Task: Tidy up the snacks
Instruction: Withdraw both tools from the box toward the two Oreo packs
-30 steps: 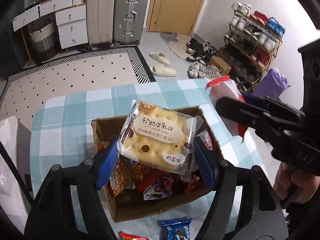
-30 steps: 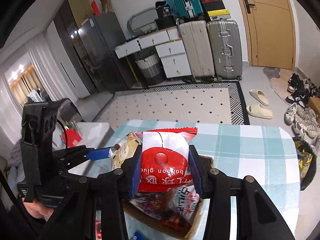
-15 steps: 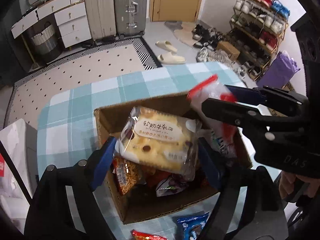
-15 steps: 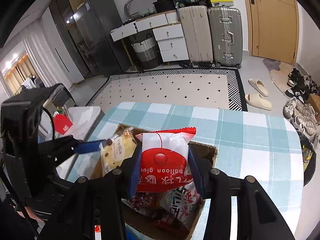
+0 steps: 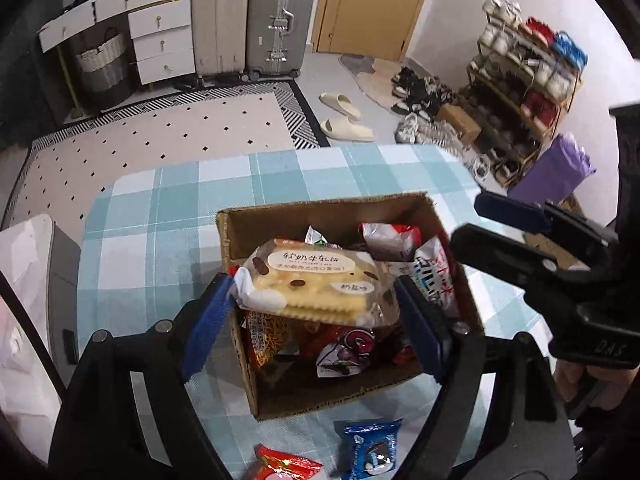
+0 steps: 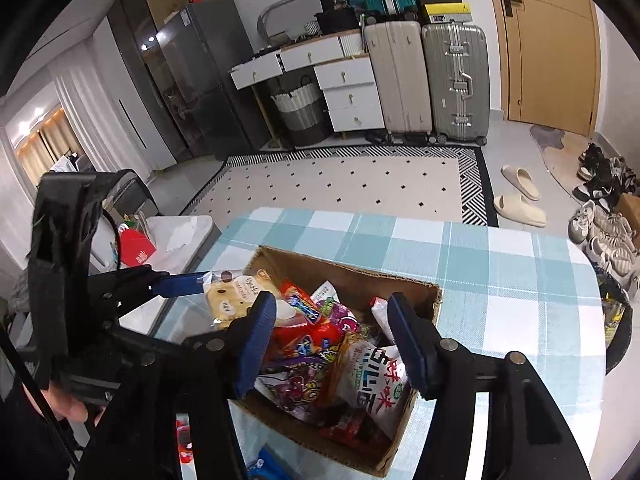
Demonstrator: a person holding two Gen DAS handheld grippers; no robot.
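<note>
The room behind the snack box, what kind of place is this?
Most likely a lived-in apartment room by the entrance: a shoe rack and slippers near the door, suitcases by a chest of drawers, and a fridge.

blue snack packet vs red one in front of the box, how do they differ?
The blue snack packet is blue with a round dark cookie picture; the red snack packet is red with a white patch. The blue one lies nearer the cardboard box and shows almost whole; the red one is cut off by the frame edge. Both lie on the checked tablecloth, outside the box.
</note>
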